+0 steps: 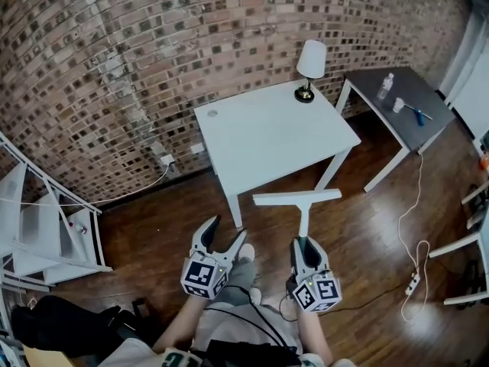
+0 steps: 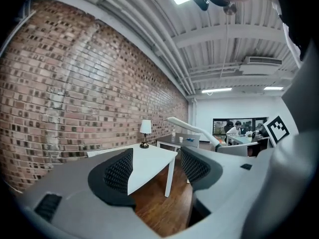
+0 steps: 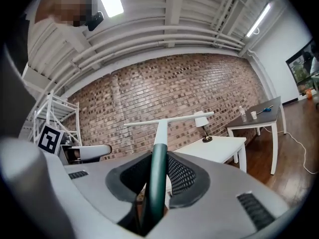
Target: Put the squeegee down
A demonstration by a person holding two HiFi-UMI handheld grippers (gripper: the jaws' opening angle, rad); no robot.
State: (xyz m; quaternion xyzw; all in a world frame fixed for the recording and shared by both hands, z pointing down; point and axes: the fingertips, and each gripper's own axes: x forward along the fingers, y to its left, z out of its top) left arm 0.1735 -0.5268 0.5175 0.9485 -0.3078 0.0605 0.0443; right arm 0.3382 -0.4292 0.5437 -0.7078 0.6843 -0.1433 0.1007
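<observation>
Short of the near edge of the white bench (image 1: pixel 267 140), the left claw (image 1: pixel 228 232) stands spread, nothing between its jaws. Further right, before the same edge, the right claw (image 1: pixel 306 245) pinches the green handle of the squeegee (image 1: pixel 299 199); its white blade lies crosswise, clear of the bench.
</observation>
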